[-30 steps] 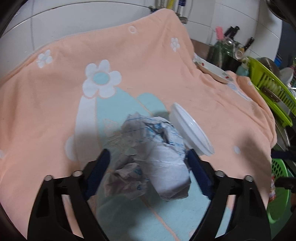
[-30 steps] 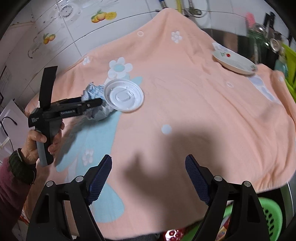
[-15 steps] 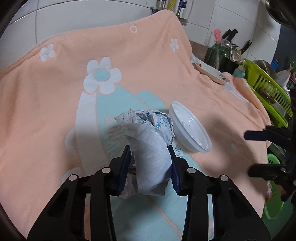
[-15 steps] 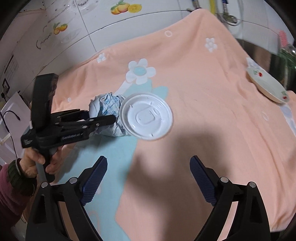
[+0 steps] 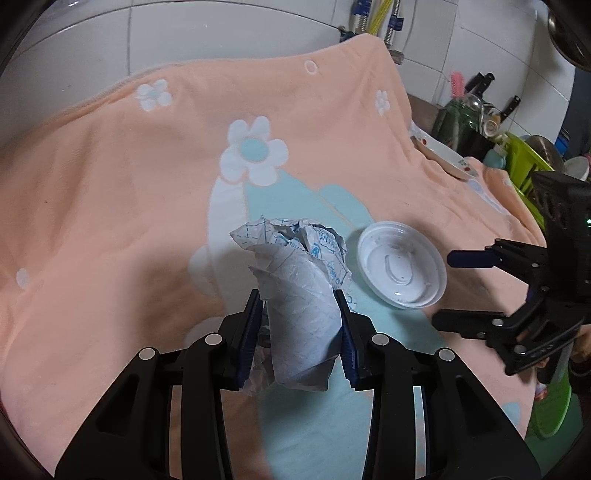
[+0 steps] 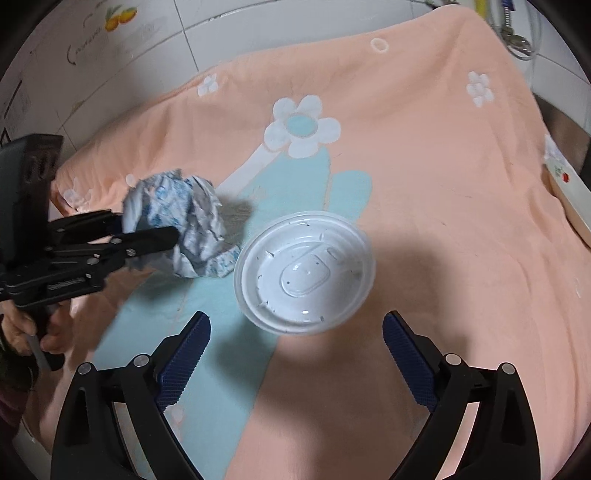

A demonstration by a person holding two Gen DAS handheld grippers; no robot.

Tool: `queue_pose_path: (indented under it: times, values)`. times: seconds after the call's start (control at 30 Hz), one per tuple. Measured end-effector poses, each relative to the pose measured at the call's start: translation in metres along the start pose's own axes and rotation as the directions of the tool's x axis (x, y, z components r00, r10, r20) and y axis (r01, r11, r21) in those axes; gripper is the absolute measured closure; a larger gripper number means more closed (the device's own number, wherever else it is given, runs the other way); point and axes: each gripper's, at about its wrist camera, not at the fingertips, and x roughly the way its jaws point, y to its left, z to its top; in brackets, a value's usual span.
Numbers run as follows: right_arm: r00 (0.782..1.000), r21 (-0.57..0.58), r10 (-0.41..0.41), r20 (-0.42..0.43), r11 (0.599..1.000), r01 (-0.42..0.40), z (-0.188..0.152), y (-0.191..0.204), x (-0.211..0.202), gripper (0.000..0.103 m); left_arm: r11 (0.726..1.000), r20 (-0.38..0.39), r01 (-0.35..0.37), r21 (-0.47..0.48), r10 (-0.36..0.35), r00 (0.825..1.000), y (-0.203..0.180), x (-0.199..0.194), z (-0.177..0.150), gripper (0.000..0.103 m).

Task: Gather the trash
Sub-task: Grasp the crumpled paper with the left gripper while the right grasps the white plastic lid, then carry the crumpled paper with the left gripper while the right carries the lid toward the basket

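Black frames; ribbed blue fingers (image 6: 184, 356)

Left hand-held gripper (image 5: 301, 332) clamped on crumpled paper wrapper (image 5: 299, 291). White plastic lid (image 5: 400, 269) just right of it on peach flowered blanket (image 5: 110, 206). Right hand-held gripper (image 5: 461, 288) further right, jaws apart.

A home kitchen is showing here: white wall tiles (image 5: 207, 33) with fruit stickers (image 6: 120, 18) are lining the far side. Knives (image 5: 484, 79), a green dish rack (image 5: 524, 162) and a plate (image 5: 447, 157) are sitting far right.
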Motion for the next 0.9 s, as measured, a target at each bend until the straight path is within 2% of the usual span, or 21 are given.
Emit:
queue_pose_path:
  times: [0.13,0.33,0.8,0.9]
  values:
    - [1.000,-0.039,-0.003,-0.021,0.999,0.002,0.005,0.005,0.013,0.011,1.000,0.004,-0.009,-0.004,0.009,1.000,0.006,-0.005,-0.001,0.065]
    - [0.998,-0.106,-0.054,-0.043,0.993,0.049,0.014,0.014,0.033,0.010,1.000,0.004,-0.013,-0.008,0.013,1.000,0.010,-0.007,-0.005,0.065]
    - [0.995,-0.094,-0.097,-0.037,0.991,0.093,0.023,0.015,0.051,0.008,1.000,0.001,-0.007,-0.025,0.007,1.000,0.015,-0.004,-0.008,0.065]
    - [0.993,-0.091,-0.114,-0.032,0.990,0.111,0.023,0.017,0.051,0.013,1.000,0.004,-0.007,-0.027,0.007,1.000,0.014,-0.005,-0.009,0.065]
